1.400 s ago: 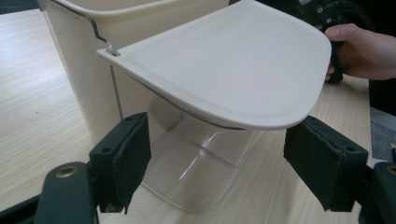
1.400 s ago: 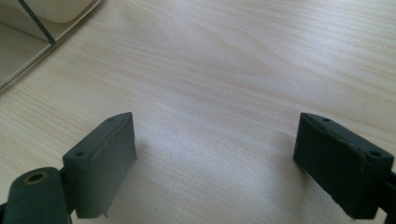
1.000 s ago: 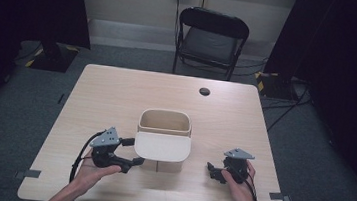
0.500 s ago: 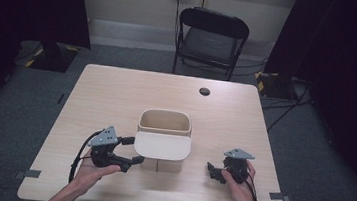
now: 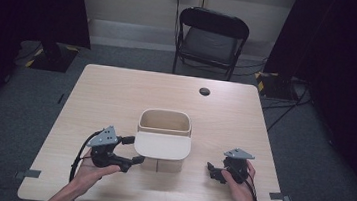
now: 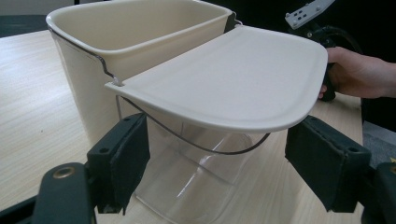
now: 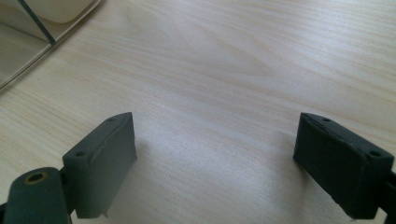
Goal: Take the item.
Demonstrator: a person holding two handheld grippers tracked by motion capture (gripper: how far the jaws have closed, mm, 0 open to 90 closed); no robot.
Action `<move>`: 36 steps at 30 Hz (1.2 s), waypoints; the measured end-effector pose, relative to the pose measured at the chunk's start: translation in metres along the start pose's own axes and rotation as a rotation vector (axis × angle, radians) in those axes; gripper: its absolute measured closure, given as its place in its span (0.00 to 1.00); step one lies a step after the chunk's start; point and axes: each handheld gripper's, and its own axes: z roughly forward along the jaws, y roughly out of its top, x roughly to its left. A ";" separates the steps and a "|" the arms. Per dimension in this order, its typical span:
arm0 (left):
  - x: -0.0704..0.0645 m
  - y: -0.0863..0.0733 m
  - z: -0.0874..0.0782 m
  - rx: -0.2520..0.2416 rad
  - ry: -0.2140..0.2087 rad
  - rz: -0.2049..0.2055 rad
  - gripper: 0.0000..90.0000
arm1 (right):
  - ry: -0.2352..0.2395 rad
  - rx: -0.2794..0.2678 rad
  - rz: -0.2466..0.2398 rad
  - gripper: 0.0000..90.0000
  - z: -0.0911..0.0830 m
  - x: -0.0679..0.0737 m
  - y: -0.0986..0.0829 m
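Cream bin (image 5: 164, 127) mid-table, lid (image 6: 233, 79) hanging forward. Left gripper (image 5: 129, 161) just beside it, jaws apart; right gripper (image 5: 213, 172) apart, jaws wide, empty. Risk: lid clipped, bin could be tipped.

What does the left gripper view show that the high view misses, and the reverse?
Left gripper view: the bin's clear lower section, a thin wire bail curving under the lid, and the left gripper with its jaws apart. High view: the folding chair, the table's small dark hole and the floor. Both: the cream bin, its lid and the right gripper.
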 end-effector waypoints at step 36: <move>0.003 0.009 -0.004 -0.039 0.004 -0.013 0.23 | 0.001 0.000 -0.001 0.13 0.000 0.000 0.000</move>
